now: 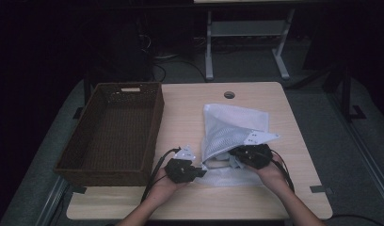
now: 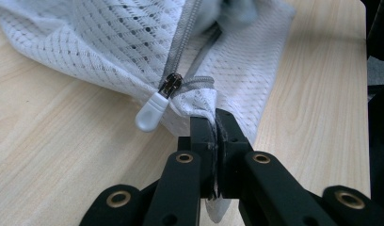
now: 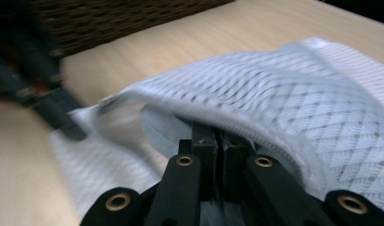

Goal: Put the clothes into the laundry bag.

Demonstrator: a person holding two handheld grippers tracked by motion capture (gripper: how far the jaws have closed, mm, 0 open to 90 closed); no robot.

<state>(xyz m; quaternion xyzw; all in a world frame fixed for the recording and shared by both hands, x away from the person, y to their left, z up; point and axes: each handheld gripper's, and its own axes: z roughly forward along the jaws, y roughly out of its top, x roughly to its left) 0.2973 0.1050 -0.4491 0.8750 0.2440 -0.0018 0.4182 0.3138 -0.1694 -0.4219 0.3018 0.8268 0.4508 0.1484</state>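
Black jaws of the left gripper (image 2: 213, 127) sit closest to us in the left gripper view, and they are squeezed tight on the edge of the white mesh bag (image 2: 110, 42). The pinch is right at the end of the grey zipper (image 2: 180, 47). Just beside the jaws hangs the little white zipper pull (image 2: 150, 113) (it looks like a tiny teardrop).

Over in the right gripper view, the right gripper (image 3: 217, 136) is also closed, with its jaws pressed together on the top edge of the bag's opening. That cloth edge is lifted off the table, so the bag's mouth gapes a bit. This view is blurry at its left side, where the other gripper shows as a dark shape.

From the high view, the bag (image 1: 228, 125) lies on the light wooden table (image 1: 190, 108), a bit right of the middle. The left gripper (image 1: 196, 173) holds its near left corner, and the right gripper (image 1: 237, 155) holds it just to the right. A person's hands hold both tools.

Off to the left stands a brown woven basket (image 1: 86, 127), well apart from the bag.
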